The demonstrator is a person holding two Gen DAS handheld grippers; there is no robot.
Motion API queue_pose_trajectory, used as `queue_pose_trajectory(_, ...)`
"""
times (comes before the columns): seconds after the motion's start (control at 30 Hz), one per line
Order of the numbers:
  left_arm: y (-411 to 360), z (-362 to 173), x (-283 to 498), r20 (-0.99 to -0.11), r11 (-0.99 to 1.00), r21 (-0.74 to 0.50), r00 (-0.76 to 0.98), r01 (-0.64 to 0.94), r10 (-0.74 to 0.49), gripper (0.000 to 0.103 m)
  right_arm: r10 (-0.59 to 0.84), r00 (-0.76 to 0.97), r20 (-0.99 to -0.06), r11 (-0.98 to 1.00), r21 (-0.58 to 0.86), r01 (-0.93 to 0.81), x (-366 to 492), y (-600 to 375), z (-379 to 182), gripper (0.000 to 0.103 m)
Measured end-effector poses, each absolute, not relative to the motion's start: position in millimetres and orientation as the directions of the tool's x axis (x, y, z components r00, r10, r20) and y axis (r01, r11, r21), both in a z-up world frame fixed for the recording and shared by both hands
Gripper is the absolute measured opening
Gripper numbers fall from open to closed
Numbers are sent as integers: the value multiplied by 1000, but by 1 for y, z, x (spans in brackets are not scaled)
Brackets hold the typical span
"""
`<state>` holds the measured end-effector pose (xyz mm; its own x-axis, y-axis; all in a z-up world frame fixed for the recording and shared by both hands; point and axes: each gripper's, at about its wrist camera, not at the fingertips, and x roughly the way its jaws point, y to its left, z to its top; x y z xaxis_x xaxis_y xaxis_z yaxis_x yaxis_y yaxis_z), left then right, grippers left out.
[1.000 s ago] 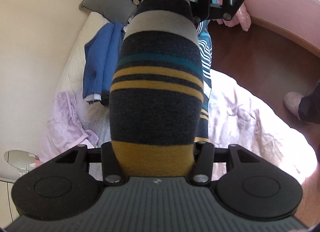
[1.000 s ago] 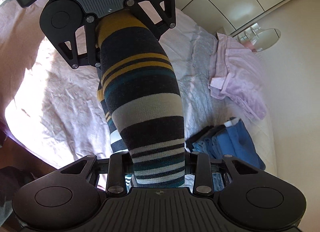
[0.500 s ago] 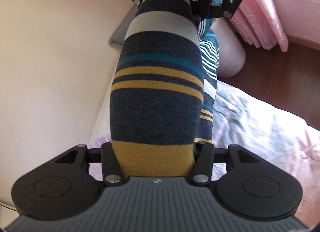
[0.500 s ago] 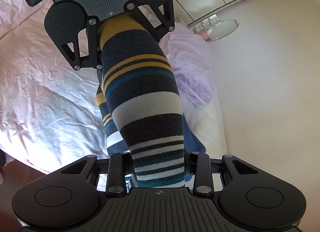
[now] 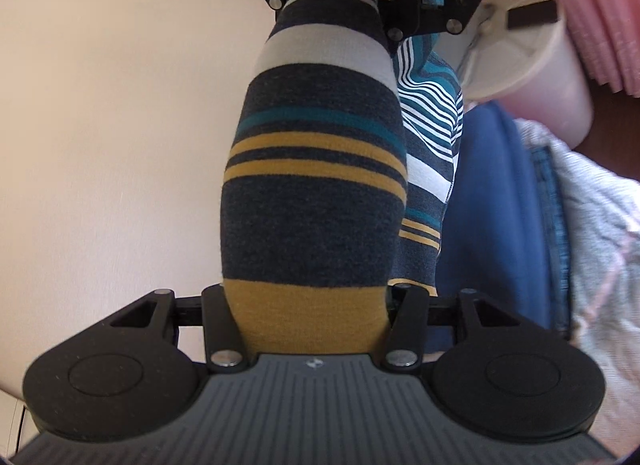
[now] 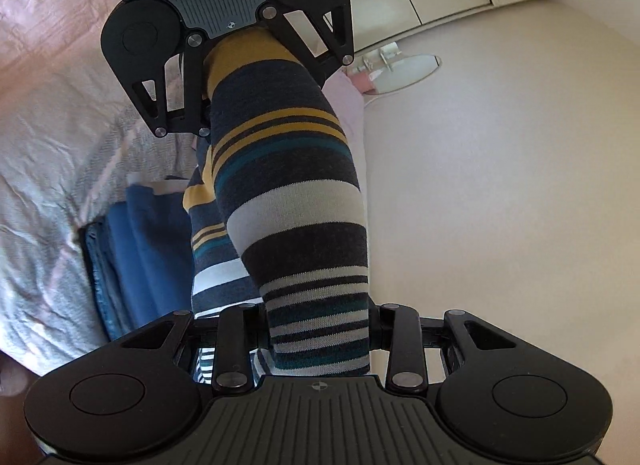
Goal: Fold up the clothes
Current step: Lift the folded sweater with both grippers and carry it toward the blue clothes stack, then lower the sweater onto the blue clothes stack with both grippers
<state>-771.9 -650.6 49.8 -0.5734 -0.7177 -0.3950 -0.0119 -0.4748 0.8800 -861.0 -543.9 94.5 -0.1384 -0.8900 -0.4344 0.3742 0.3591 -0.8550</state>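
- The striped garment [image 5: 312, 201] is stretched between both grippers, above the bed [image 6: 52, 169].
- The left gripper [image 5: 314, 305] fingers clamp its yellow edge.
- The right gripper [image 6: 320, 329] fingers clamp its narrow-striped edge.
- Blue folded clothes [image 6: 148, 249] lie lower left.

Two close wrist views facing each other along the striped garment [image 5: 316, 185] — shared bed [image 6: 52, 153] below.

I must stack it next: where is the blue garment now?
In both views the blue garment lies on the bed, just beside the hanging striped garment.
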Motion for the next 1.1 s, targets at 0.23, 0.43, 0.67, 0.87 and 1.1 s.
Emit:
queue_pose_trajectory(0.23,-715,4,-823,-340,-436,894,-482,101,-808,46,-929,-20,-369,347,-889,298,-927,-629,65,34)
queue_pose_trajectory(0.43,-715,-130,-827,-498,-560,828,-423,26,-757,47,-852,57,-520,514,-814,270,-949,-640,-51,34)
queue_pose_trajectory(0.67,-704,-146,-810,-459,-517,856,-445,9,-769,57,-834,73,-547,543,-789,288,-963,-617,-72,38)
queue_pose_trajectory(0.87,-696,-141,-792,-440,-494,870,-467,-7,-767,58,-824,33,-566,549,-783,294,-972,-611,-61,38)
queue_pose_trajectory(1.1,-702,-153,-779,-441,-504,864,-480,2,-758,55,-797,4,-604,565,-744,356,-968,-615,-48,33)
